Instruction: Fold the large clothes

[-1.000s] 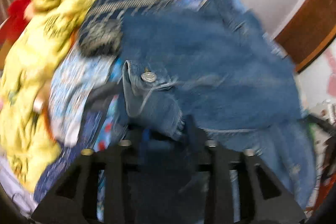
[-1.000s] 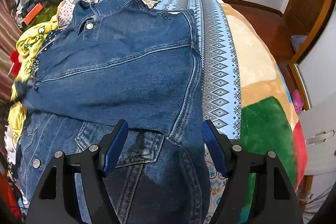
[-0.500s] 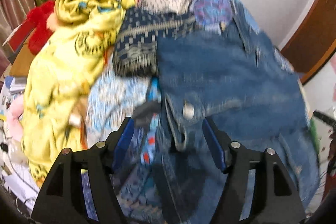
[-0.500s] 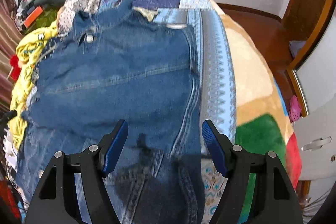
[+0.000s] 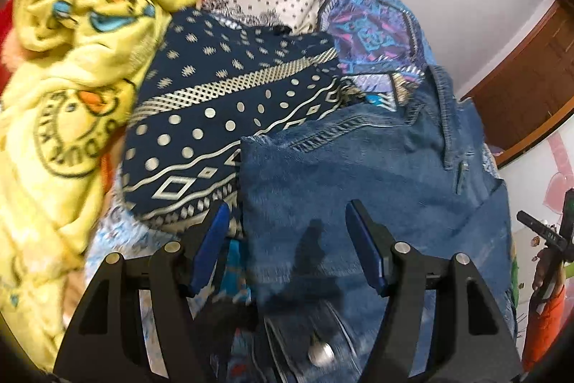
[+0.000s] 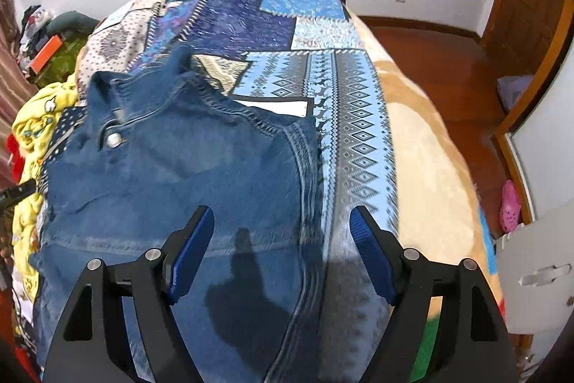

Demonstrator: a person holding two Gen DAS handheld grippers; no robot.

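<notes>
Here, at far left of the left wrist view, we see a crumpled yellow blanket [image 5: 68,103] with cartoon prints, and beside it a navy patterned cloth [image 5: 222,131] with cream dots and diamonds. Next comes the denim jacket [image 5: 376,185], lying folded on the patchwork bedspread [image 5: 373,27]; one folded edge runs just beside the navy cloth, and a metal button [image 5: 321,353] shows at the bottom. Our left gripper [image 5: 287,239] hangs above that edge with its blue-padded jaws spread apart, nothing between them. At far right a brown wooden door [image 5: 531,88] stands against the white wall.

In the right wrist view we meet the yellow blanket [image 6: 32,131] at left again, then the denim jacket [image 6: 186,189] with its collar and button [image 6: 114,140] toward the far side. Our right gripper [image 6: 281,239] is held over the jacket's right-hand seam, its jaws likewise spread and gripping nothing. Rightward lie the bedspread's blue diamond strip [image 6: 358,146], a beige blanket [image 6: 427,182] and the wooden floor [image 6: 441,56].
</notes>
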